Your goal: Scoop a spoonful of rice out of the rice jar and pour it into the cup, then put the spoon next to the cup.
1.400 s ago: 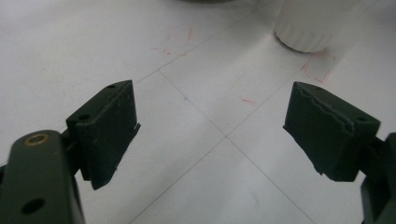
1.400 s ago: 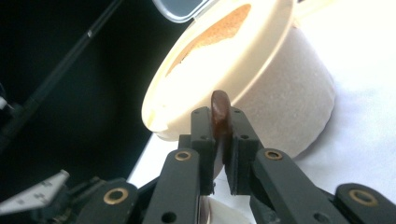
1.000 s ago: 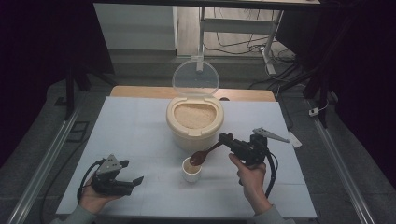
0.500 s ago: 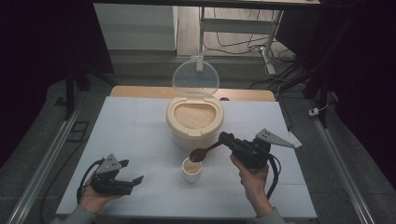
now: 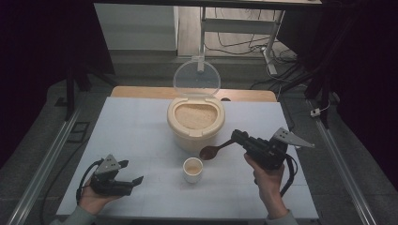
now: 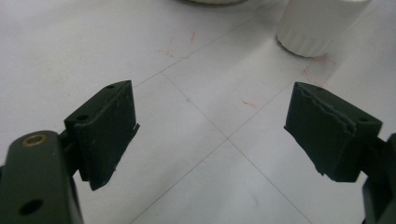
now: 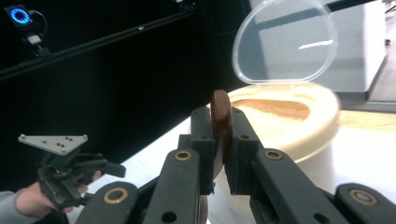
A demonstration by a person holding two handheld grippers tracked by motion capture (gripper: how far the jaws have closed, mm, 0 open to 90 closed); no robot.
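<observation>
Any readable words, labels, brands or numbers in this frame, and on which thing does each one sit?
None can be read.
White cup: plain, no print visible.
Beige container and its clear lid: no label visible.
Wooden spoon in the right gripper: unmarked.
Table sheet: only faint red pen scribbles and thin grid lines, not letters.

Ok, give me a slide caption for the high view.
Right hand-held gripper holds a wooden spoon between cup and open grain container.
</observation>
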